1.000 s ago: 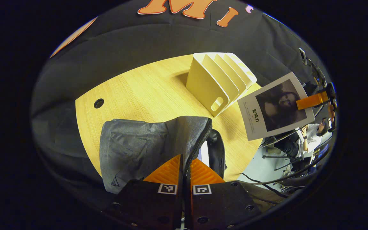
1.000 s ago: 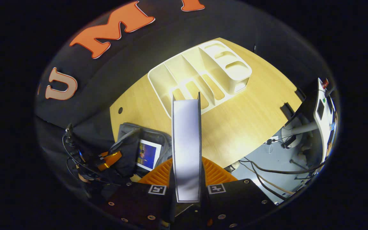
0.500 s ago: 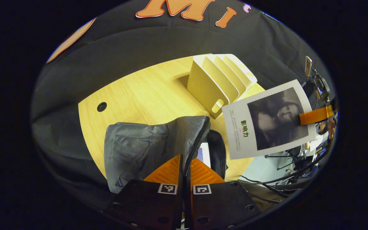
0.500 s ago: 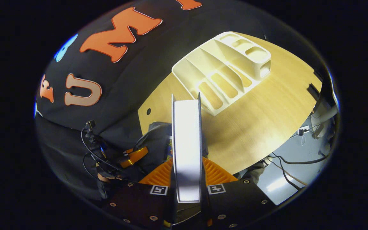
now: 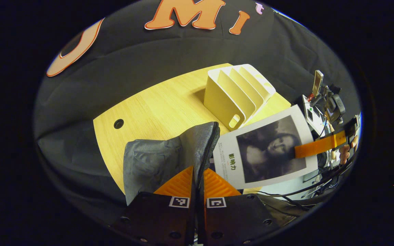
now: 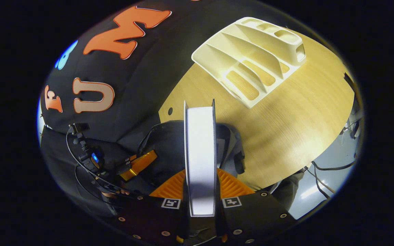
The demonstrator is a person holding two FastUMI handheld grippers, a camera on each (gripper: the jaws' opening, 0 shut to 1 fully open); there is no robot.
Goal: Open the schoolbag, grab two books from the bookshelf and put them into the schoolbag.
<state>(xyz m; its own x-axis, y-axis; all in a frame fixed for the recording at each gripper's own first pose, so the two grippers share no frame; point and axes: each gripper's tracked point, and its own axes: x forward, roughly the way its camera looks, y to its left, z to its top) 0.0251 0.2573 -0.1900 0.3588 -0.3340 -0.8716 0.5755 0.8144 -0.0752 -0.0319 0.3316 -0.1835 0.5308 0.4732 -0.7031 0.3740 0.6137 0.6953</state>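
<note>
My left gripper (image 5: 197, 179) is shut on the zip edge of the grey schoolbag (image 5: 156, 160) and holds its mouth apart. A book with a dark portrait cover (image 5: 265, 152) hangs just right of that edge, over the bag's opening. My right gripper (image 5: 320, 146) is shut on the book's far side. In the right gripper view the book (image 6: 199, 150) stands edge-on between the fingers of the right gripper (image 6: 200, 186), straight above the dark open schoolbag (image 6: 166, 147). The left gripper (image 6: 139, 165) grips the bag's left rim. The cream bookshelf (image 5: 238, 94) (image 6: 251, 58) has bare slots.
The round wooden table (image 5: 156, 106) (image 6: 296, 119) has a cable hole (image 5: 118, 123) near its left rim. Cables and a stand with devices (image 5: 323, 99) sit beyond the right edge. The black cloth wall runs close behind the table.
The right gripper has carried the book left and down from beside the bookshelf to over the bag's mouth. The left gripper keeps its hold on the bag's edge.
</note>
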